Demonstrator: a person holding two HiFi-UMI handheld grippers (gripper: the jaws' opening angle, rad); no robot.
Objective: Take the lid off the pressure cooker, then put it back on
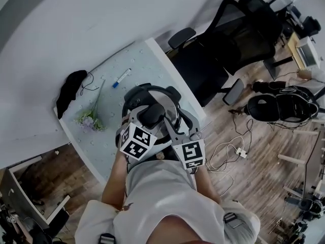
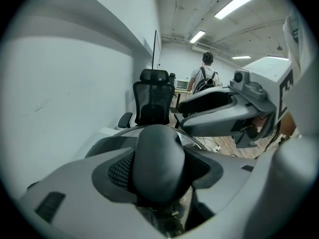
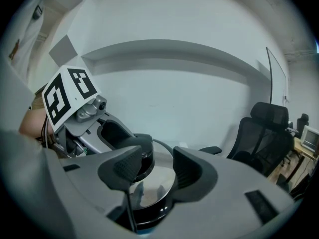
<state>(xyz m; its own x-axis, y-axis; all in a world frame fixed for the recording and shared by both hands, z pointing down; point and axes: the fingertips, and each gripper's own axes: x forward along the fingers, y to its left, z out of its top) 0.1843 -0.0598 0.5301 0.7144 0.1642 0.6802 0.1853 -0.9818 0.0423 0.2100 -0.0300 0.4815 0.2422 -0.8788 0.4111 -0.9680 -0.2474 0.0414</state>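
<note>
My left gripper (image 2: pixel 158 178) pinches the black knob (image 2: pixel 157 151) of the lid (image 3: pixel 158 179), which sits on the pressure cooker (image 1: pixel 171 101), close to the right edge of the table (image 1: pixel 127 60). My right gripper (image 3: pixel 154 169) is spread above the lid's right side and holds nothing. Bare table lies left, up to the flowers (image 1: pixel 90 120). An office chair (image 1: pixel 218 55) stands just beyond the right edge.

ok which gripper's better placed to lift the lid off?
Left. The left gripper has its jaws closed on the knob of the lid, so it looks ready to lift. The right gripper is open beside the knob, holding nothing.
</note>
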